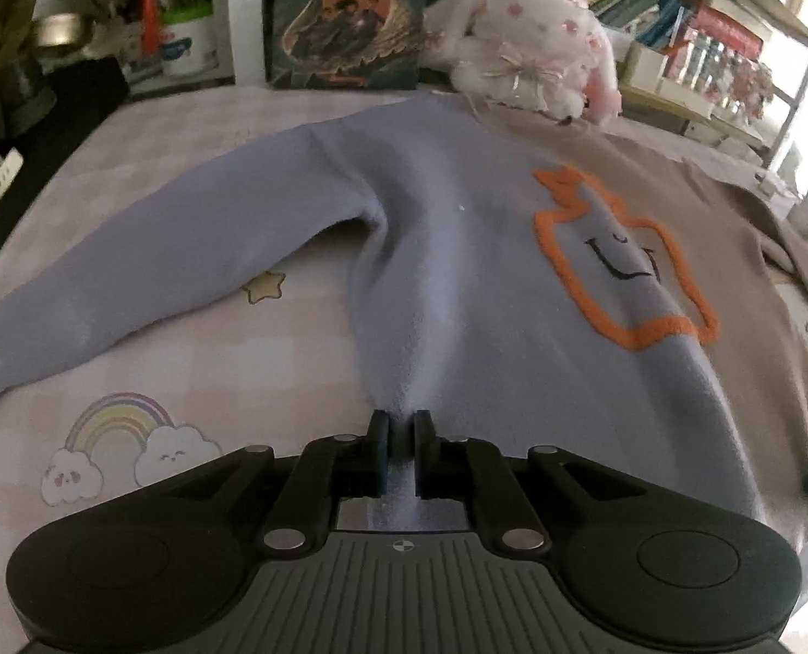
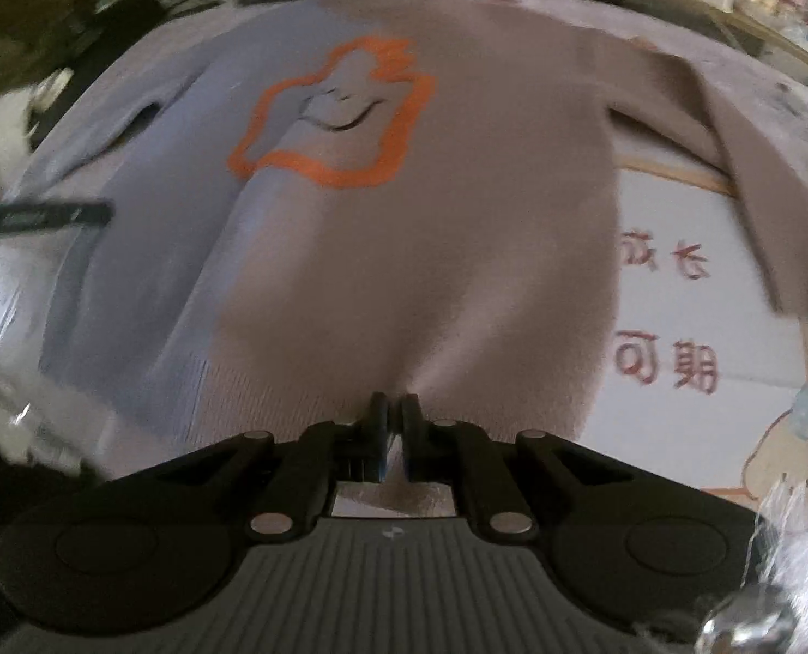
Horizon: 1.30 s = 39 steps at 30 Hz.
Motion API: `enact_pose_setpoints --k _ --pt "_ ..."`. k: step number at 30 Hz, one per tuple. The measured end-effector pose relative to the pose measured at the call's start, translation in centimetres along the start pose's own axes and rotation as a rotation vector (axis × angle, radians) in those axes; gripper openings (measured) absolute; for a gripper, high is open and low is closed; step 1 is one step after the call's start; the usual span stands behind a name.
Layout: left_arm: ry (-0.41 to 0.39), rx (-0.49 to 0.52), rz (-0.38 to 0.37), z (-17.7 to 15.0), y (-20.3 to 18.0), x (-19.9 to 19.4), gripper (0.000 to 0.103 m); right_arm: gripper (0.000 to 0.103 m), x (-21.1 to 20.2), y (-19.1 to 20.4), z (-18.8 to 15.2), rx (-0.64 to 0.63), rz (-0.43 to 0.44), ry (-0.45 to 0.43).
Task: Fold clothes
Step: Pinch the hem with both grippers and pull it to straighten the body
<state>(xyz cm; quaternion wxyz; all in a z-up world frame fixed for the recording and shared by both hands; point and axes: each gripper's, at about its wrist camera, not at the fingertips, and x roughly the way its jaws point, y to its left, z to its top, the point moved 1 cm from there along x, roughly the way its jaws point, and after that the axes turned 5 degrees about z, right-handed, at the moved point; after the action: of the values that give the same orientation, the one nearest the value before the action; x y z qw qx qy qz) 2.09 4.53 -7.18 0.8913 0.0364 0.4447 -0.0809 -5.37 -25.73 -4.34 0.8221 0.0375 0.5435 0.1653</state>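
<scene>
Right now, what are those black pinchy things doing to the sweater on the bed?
A person is folding a sweater that lies spread flat on the bed. It is half lilac, half tan, with an orange outline shape on its chest. The left gripper pinches the bottom hem on the lilac side, and the right gripper pinches it on the tan side. Both sleeves lie spread out.

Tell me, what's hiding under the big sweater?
Under the sweater lies a pink checked bedsheet with a star peeking out beside the sleeve. Whatever is printed beneath the sweater's body is covered. Both grippers, left and right, pinch its hem.
</scene>
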Motion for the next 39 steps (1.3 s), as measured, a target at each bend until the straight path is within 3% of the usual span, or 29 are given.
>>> enact_pose_setpoints --k 2,5,8,10,11,13,20,22,23,24,28,32,34,36,39 --pt "-0.007 0.006 0.003 -0.1 0.1 -0.2 0.007 0.006 -0.3 -0.7 0.2 0.030 0.016 -0.007" --pt "-0.008 -0.006 0.013 -0.4 0.4 -0.5 0.007 0.015 -1.2 -2.9 0.8 0.100 0.001 -0.062" --pt "-0.009 -0.011 0.035 -0.8 0.3 -0.8 0.007 0.034 -2.5 -5.2 1.5 0.095 -0.151 -0.151" --pt "-0.007 -0.021 0.048 -1.0 0.2 -0.9 0.007 0.035 -2.5 -6.2 1.7 0.003 -0.327 -0.178" --pt "-0.004 -0.026 0.054 -1.0 0.2 -0.9 0.007 0.035 -2.5 -6.7 1.8 -0.044 -0.415 -0.191" --pt "-0.001 -0.021 0.071 -1.0 0.0 -1.0 0.007 0.033 -1.9 -7.9 1.8 -0.115 -0.487 -0.194" --pt "0.014 -0.044 0.116 -1.4 -0.5 -1.2 0.007 0.027 -0.2 -13.2 2.1 -0.109 -0.524 -0.150" --pt "0.018 -0.051 0.124 -1.4 -0.6 -1.3 0.007 0.018 -0.3 -14.5 2.3 -0.090 -0.524 -0.150" --pt "0.021 -0.055 0.128 -1.4 -0.7 -1.3 0.007 0.003 -0.3 -15.2 2.3 -0.081 -0.524 -0.149" --pt "0.023 -0.058 0.131 -1.3 -0.8 -1.4 0.007 0.003 -0.3 -15.8 2.7 -0.082 -0.552 -0.143" --pt "0.025 -0.060 0.138 -1.4 -1.3 -1.6 0.007 0.005 -2.4 -19.7 5.0 -0.016 -0.835 -0.253" --pt "0.023 -0.071 0.136 -1.5 -1.4 -1.5 0.007 0.028 -3.8 -20.8 6.6 -0.038 -0.860 -0.266" --pt "0.023 -0.070 0.131 -1.5 -1.3 -1.5 0.007 0.031 -4.0 -20.1 6.5 -0.057 -0.837 -0.277" --pt "0.024 -0.069 0.125 -1.5 -1.3 -1.4 0.007 0.034 -4.2 -19.1 5.9 -0.039 -0.785 -0.291" --pt "0.024 -0.072 0.108 -1.5 -0.9 -1.4 0.008 0.038 -3.5 -16.3 4.8 0.000 -0.606 -0.287"
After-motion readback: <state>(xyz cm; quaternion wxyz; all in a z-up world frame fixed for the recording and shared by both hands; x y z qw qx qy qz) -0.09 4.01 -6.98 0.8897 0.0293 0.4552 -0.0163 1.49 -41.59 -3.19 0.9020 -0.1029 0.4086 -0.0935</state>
